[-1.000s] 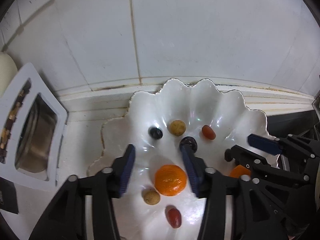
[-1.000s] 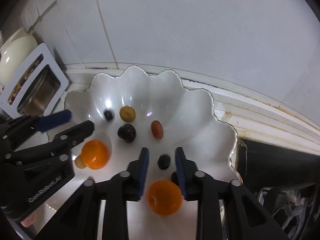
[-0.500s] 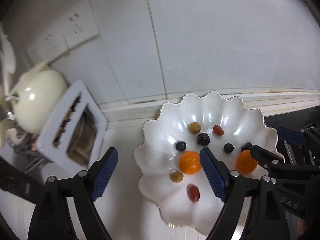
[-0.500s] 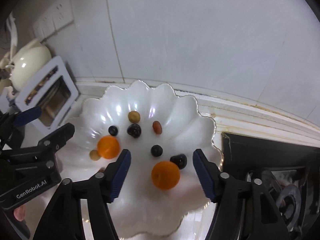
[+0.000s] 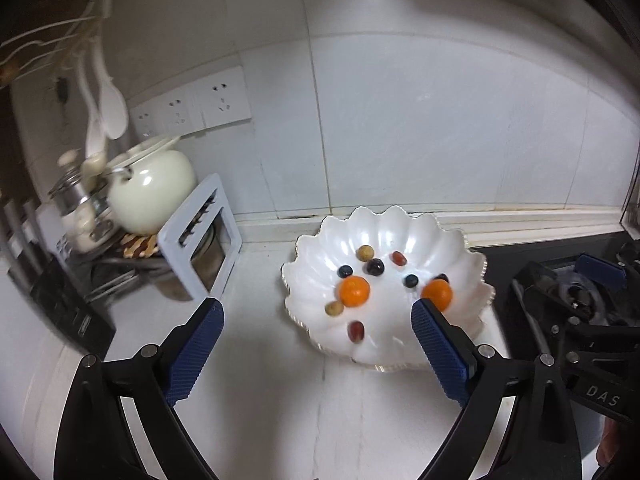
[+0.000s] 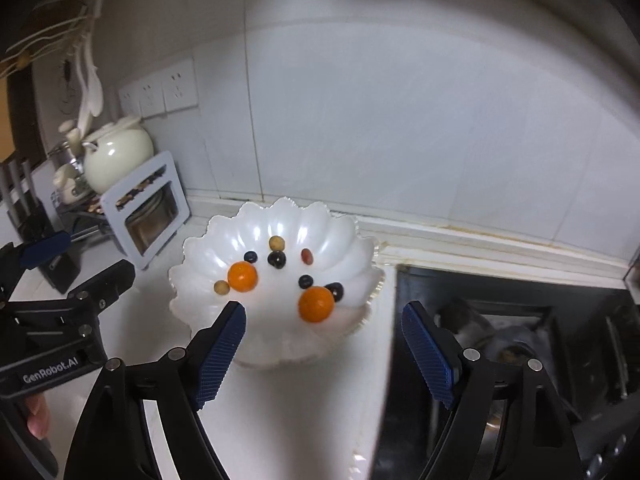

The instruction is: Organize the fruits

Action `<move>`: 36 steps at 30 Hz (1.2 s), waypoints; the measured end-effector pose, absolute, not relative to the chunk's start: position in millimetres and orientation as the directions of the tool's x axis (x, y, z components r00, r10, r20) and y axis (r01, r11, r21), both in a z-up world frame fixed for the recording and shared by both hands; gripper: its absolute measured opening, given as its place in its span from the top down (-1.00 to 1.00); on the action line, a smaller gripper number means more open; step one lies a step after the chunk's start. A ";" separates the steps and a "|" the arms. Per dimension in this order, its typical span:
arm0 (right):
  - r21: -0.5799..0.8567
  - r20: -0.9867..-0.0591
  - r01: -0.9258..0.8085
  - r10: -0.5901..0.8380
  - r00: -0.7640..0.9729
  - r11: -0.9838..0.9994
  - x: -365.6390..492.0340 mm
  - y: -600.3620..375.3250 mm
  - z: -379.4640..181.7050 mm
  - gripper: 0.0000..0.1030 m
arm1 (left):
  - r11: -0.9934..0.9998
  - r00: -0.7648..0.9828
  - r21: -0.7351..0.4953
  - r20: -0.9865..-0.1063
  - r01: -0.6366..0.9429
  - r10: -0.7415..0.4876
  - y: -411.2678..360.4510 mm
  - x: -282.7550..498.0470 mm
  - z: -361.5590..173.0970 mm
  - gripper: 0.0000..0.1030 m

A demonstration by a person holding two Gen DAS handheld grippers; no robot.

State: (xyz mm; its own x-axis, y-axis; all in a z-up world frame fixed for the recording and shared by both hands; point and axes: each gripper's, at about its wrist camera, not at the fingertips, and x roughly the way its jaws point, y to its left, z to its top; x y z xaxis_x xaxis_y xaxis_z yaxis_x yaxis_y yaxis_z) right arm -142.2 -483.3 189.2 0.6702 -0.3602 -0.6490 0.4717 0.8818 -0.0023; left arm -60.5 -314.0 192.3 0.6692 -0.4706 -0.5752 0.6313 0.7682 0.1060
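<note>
The fruits lie loose in the white scalloped glossy bowl [image 5: 460, 240] on the pale counter [image 5: 320, 420]: two round orange mandarins [image 5: 354, 291], a few dark berries [image 5: 375, 266], tan balls [image 5: 365, 253] and small reddish oblong fruits [image 5: 356, 331]. They look light and smooth; the mandarins probably give a little and want a gentle pinch across their widest part, while the small ones are likely to roll on the slick glaze and call for a squeeze from straight above. The bowl looks brittle and best left unknocked. The left gripper [image 5: 316, 336] and the right gripper [image 6: 324, 334] both hover short of the bowl, jaws opening, nothing between them. A black stove top [image 6: 520, 320] adjoins the bowl on one side; a grey-white framed rack [image 5: 200, 236] and a cream ceramic pot [image 5: 152, 188] stand well apart on the other, so little blocks the approach.
</note>
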 end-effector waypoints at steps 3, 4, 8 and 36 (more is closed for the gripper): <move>-0.020 -0.613 0.477 -0.387 0.688 0.879 -173.3 -470.4 198.9 -0.58 | 0.767 0.669 0.093 -0.562 0.635 -0.486 -298.8 -85.6 195.7 -0.90; -0.023 -0.605 0.476 -0.391 0.694 0.879 -183.5 -465.9 201.2 -0.58 | 0.767 0.672 0.090 -0.554 0.636 -0.492 -293.2 -96.5 197.2 -0.92; -0.012 -0.570 0.463 -0.386 0.725 0.886 -222.2 -446.7 209.9 -0.58 | 0.757 0.681 0.093 -0.518 0.647 -0.518 -276.1 -131.0 203.6 -0.97; -0.039 -0.361 0.546 -0.522 0.773 0.837 -424.1 -335.8 245.6 -0.77 | 0.734 0.700 0.067 -0.371 0.676 -0.610 -153.5 -308.3 221.6 -1.00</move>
